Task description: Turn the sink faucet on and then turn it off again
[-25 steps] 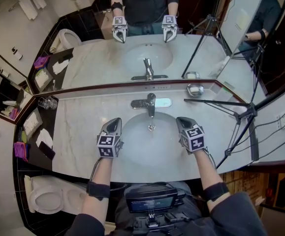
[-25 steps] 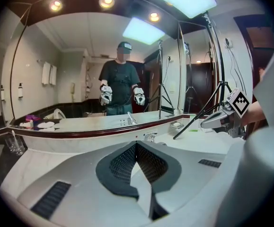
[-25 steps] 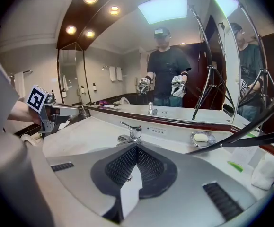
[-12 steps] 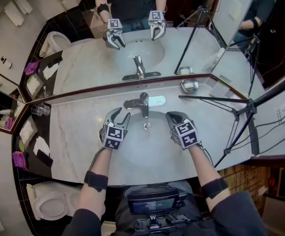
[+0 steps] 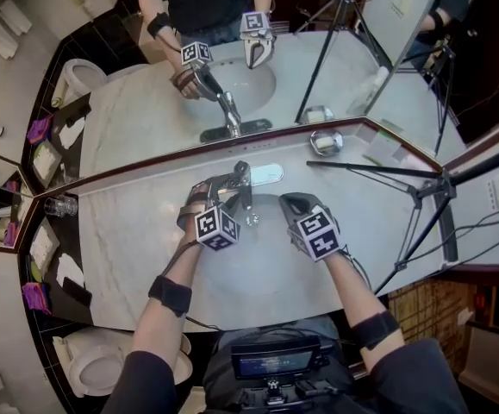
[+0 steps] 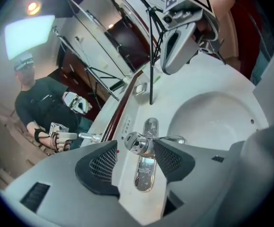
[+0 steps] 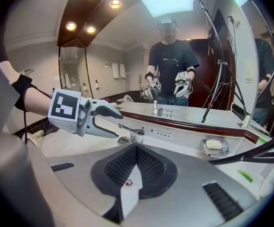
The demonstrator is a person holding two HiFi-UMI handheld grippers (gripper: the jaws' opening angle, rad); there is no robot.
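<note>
So, faucet: the faucet is sitting at the back rim of the sink, in the middle, just under the mirror.
Water: no water is showing at the spout, so I am guessing the turning-on is not yet done.
Handle: the handle is sticking out sideways from the faucet, toward the person's left side.
Handle's long line: it is pointing almost straight back at the left gripper, so the left gripper view is looking right at its round shiny end.
Left gripper: the left gripper is reaching down at a slant from the left of the faucet. Its jaws have just been opening and are standing wide apart.
Between the jaws: the round end of the handle is sitting between the two pads. One pad is looking very close to it, the other is standing off, and neither is squeezing it.
Right gripper: the right gripper is hanging over the right half of the sink, with its jaws pressed together and nothing in them.
Nearer hand: the left one is sitting much nearer to the handle.
Next move, my guess: the left jaws are needing to close across the handle's end, then lift or swing it. Which way is starting the water I cannot tell.
</note>
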